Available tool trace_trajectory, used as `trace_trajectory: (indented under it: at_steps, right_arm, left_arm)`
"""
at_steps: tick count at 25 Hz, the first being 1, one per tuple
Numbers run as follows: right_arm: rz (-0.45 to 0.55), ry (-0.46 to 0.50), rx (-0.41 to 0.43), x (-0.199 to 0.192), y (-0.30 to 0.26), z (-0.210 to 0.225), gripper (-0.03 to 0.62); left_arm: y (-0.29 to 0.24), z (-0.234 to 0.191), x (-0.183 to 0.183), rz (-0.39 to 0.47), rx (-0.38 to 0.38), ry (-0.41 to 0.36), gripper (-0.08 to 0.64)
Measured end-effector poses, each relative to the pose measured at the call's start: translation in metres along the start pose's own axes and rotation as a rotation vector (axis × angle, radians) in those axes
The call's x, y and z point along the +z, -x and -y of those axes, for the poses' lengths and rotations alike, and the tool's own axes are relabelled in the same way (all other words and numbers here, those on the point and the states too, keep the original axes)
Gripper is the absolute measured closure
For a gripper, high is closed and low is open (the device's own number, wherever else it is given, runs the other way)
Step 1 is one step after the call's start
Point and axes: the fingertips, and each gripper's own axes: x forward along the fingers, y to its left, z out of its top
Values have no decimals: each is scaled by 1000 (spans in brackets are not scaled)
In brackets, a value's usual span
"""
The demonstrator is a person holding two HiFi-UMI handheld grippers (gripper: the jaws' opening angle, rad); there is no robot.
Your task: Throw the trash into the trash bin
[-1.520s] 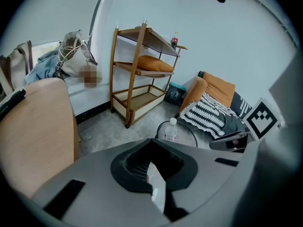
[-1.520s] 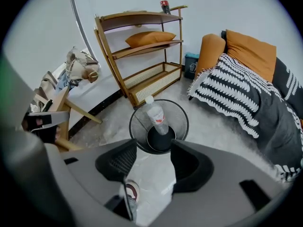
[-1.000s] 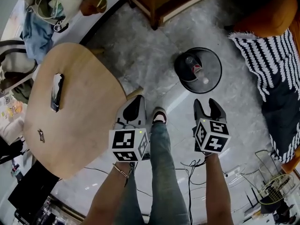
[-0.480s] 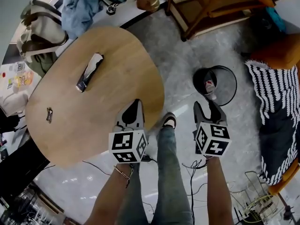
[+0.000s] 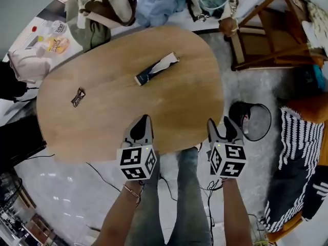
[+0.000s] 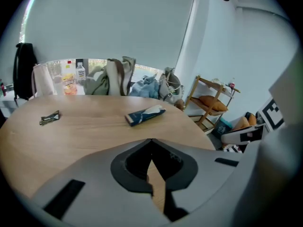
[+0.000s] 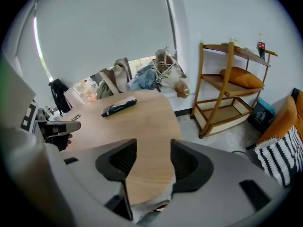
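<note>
On the left part of the smooth, oval, pale-wood table (image 5: 102, 122) lies a small dark metal clip (image 5: 78, 97). The left gripper (image 5: 142, 121) hovers over the table's near edge, its jaws pressed together on nothing. Toward the table's far side lies the wrapper (image 5: 156, 68), a flat, crinkled oblong, dark blue with a torn white end. The right gripper (image 5: 223, 126) hangs just off the table's near right edge, jaws spread and empty. On the floor right of the table stands the bin (image 5: 262, 127), round, of black wire mesh, with something pale and red inside. Part seems done; the wrapper is not yet picked up and binned.
</note>
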Motion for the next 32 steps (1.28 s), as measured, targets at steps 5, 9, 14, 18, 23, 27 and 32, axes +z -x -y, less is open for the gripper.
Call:
trace_trajectory:
  at_steps: [5, 9, 14, 18, 23, 27, 32]
  right_arm:
    - [-12, 152, 104, 25, -17, -70, 364]
    - [-14, 251, 179, 42, -32, -128, 364]
    - [-19, 378, 280, 59, -53, -207, 364]
    - [-31, 516, 370, 67, -72, -275, 365]
    - [-47, 667, 476, 66, -93, -354, 364]
    - [-64, 836, 563, 65, -112, -408, 364]
    - [-92, 986, 645, 66, -135, -462, 364]
  left_arm:
    - [32, -65, -4, 31, 106, 100, 551]
    - [53, -111, -8, 60, 170, 179, 551]
    - [79, -165, -14, 95, 241, 265, 551]
    - [101, -215, -24, 119, 311, 334, 551]
    - [128, -276, -39, 133, 390, 402, 551]
    - [144, -311, -49, 141, 448, 449, 551]
    - [155, -349, -58, 152, 508, 511, 551]
